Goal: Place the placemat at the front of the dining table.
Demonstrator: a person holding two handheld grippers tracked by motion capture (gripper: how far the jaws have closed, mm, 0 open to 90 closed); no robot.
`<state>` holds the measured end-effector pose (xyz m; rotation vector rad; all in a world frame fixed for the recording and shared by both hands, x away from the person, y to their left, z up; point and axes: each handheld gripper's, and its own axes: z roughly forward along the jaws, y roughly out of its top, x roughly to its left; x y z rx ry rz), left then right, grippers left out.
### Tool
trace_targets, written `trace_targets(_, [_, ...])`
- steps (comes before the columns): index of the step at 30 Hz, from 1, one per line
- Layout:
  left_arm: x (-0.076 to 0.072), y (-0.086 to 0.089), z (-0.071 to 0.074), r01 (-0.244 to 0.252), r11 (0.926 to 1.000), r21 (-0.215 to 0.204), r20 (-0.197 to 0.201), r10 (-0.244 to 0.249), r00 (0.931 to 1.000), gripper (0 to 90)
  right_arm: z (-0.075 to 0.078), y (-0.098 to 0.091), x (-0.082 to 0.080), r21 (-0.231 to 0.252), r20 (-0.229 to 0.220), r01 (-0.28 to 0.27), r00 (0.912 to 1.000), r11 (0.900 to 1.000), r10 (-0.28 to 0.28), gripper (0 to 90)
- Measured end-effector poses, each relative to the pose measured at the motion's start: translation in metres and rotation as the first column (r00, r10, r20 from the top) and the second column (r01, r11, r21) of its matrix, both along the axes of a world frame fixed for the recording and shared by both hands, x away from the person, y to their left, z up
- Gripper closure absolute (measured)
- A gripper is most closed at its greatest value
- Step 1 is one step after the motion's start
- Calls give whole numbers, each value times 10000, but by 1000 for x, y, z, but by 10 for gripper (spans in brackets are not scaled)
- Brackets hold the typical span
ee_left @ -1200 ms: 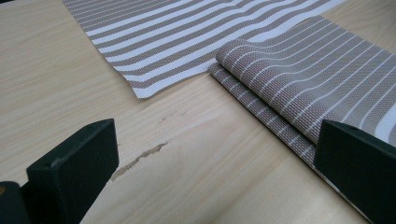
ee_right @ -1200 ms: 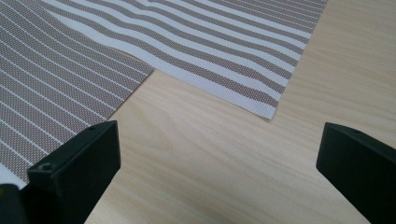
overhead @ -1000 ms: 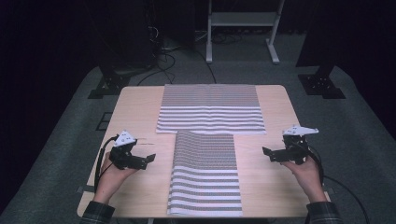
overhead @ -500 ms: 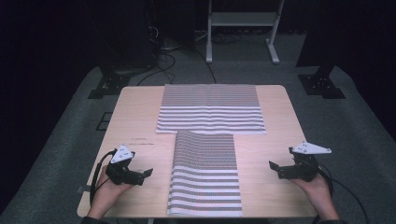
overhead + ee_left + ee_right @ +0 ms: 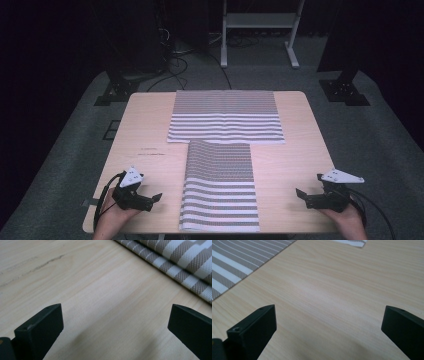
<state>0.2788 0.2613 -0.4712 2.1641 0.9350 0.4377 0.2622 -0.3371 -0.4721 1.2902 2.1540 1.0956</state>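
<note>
We had the left gripper [image 5: 156, 198] and right gripper [image 5: 300, 193] wide open, holding nothing, low over the pale wooden table [image 5: 150, 130], either side of the near grey-and-white striped folded cloth [image 5: 220, 185].

high view: both forearms cut by bottom edge; small dark print on desk [image 5: 152, 153] too small to read | left gripper view: striped cloth [image 5: 175, 262] cut by top and right edges | right gripper view: striped cloth [image 5: 234, 267] cut by left edge, its far part blurred
</note>
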Motion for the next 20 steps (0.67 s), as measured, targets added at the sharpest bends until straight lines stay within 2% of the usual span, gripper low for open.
trace_targets(5, [-3,0,-8,114,9988,475,-172,-106,9998,0,-8,-6,-5,-321,-296,37,9996,9995,-46,0])
trace_targets(7, [-4,1,-10,144,9989,444,-281,-131,9995,0,-11,-8,-6,-408,-439,22,9990,9992,-40,0])
trace_targets(13, [-5,7,-13,171,9997,152,-266,-167,9995,0,-17,-8,-7,-727,-882,-94,9961,9973,29,0])
trace_targets(17, [-5,7,-13,120,9998,134,-259,-117,9996,0,-17,-6,-7,-906,-852,-147,9963,9958,69,0])
trace_targets(20, [-6,8,-13,-191,9997,140,-230,195,9995,0,-17,-6,-7,-960,-851,-135,9964,9953,53,0])
